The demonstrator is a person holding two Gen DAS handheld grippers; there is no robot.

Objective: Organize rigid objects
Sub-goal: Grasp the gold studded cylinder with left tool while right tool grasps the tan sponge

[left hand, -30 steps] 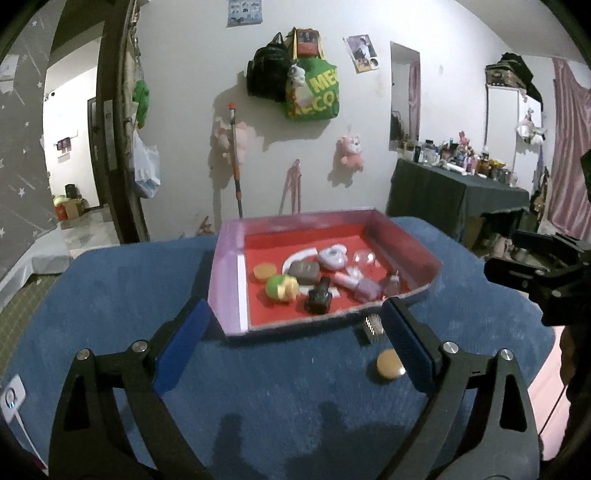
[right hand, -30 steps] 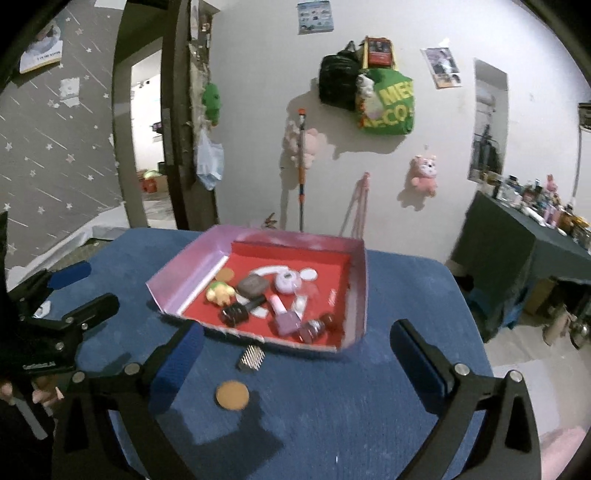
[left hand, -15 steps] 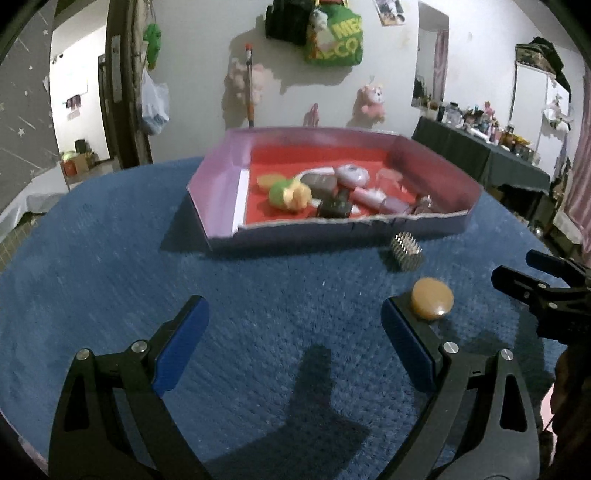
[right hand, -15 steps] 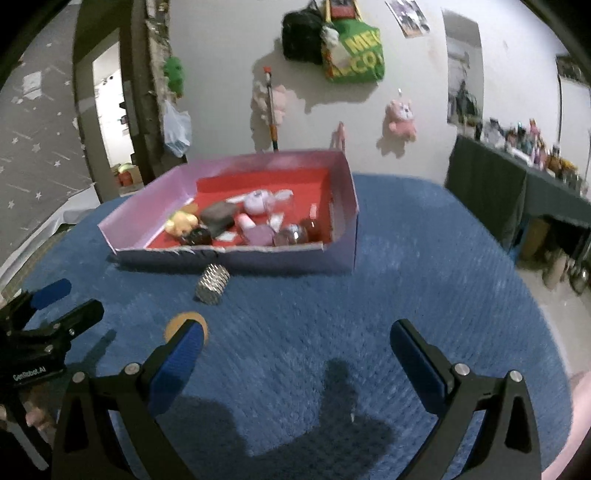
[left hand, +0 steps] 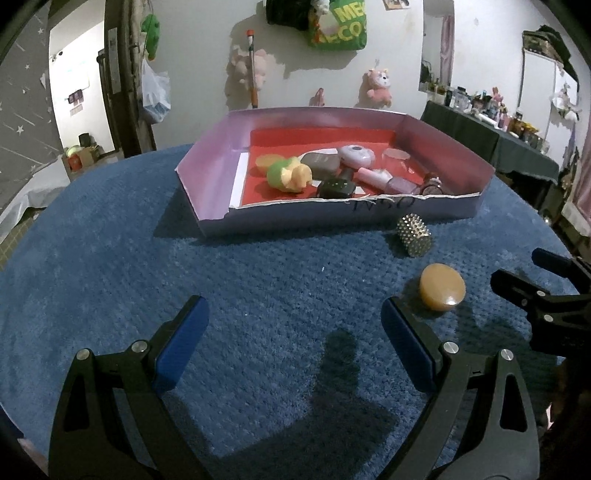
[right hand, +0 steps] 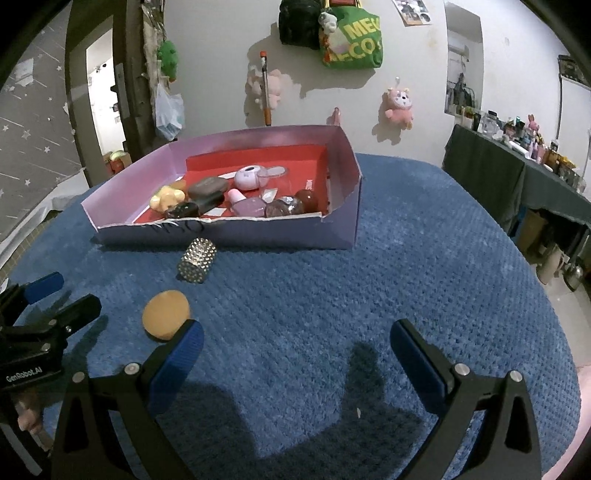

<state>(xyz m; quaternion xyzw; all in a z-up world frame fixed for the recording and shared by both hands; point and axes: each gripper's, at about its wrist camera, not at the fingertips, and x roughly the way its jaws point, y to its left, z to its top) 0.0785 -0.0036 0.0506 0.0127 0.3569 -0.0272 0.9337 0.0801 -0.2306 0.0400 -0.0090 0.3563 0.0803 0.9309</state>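
Roller (left hand: 414, 235) between disc (left hand: 441, 286) and box (left hand: 207, 170)

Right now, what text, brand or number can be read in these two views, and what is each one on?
"GenRobot.AI": on the body of the left gripper, seen in the right wrist view.
"MEC" over "ECO": partial yellow letters on the green bag hanging on the wall.
Dark lettering on the front wall of the purple box: appears upside down, not clearly readable.
Wall poster: too small to read.
Both grippers' jaws are open.
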